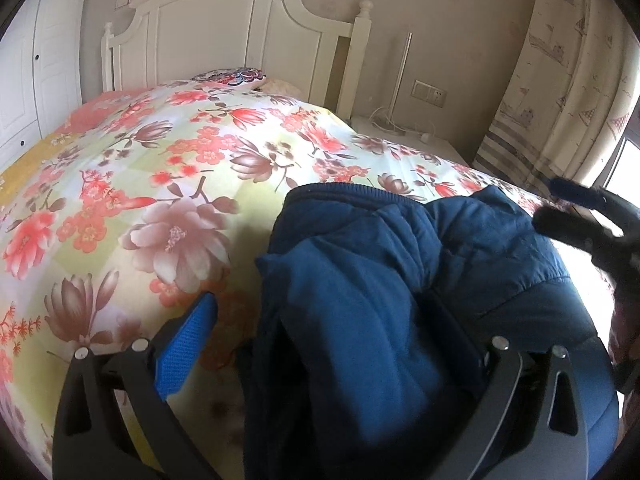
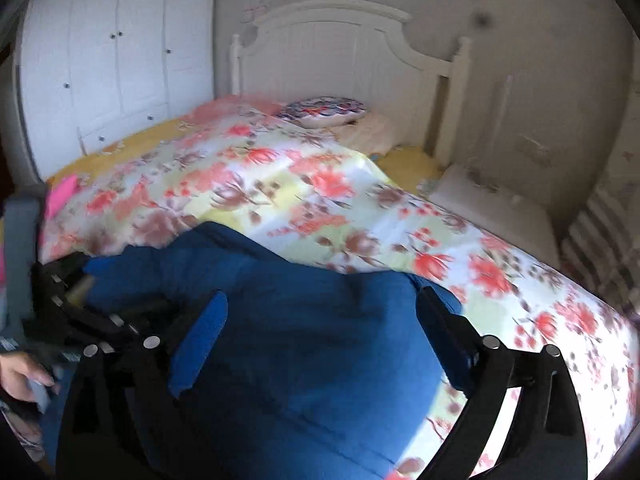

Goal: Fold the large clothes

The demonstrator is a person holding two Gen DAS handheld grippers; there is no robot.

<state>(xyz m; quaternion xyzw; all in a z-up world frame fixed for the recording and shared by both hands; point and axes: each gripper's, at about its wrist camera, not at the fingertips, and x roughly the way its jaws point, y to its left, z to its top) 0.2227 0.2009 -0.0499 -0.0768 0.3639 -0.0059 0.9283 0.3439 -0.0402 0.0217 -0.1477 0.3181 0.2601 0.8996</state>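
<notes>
A padded dark blue jacket (image 1: pixel 380 280) lies bunched on the floral bedspread (image 1: pixel 160 168) near the bed's front edge. My left gripper (image 1: pixel 340 312) stands open astride one thick fold of it. Its blue left pad (image 1: pixel 188 348) is clear of the cloth and its right finger is partly buried behind the fold. In the right wrist view the jacket (image 2: pixel 304 340) fills the foreground. My right gripper (image 2: pixel 320 320) hangs wide open over it, its pads apart from the cloth. The right gripper's dark fingers (image 1: pixel 576 208) show at the jacket's far right edge.
A white headboard (image 1: pixel 240 28) and a patterned pillow (image 2: pixel 324 112) are at the far end. White wardrobe doors (image 2: pixel 112 60) line the left, a white bedside table (image 1: pixel 404 140) and curtains (image 1: pixel 560 80) the right. A person's hand (image 2: pixel 20 376) holds the left gripper (image 2: pixel 80 312).
</notes>
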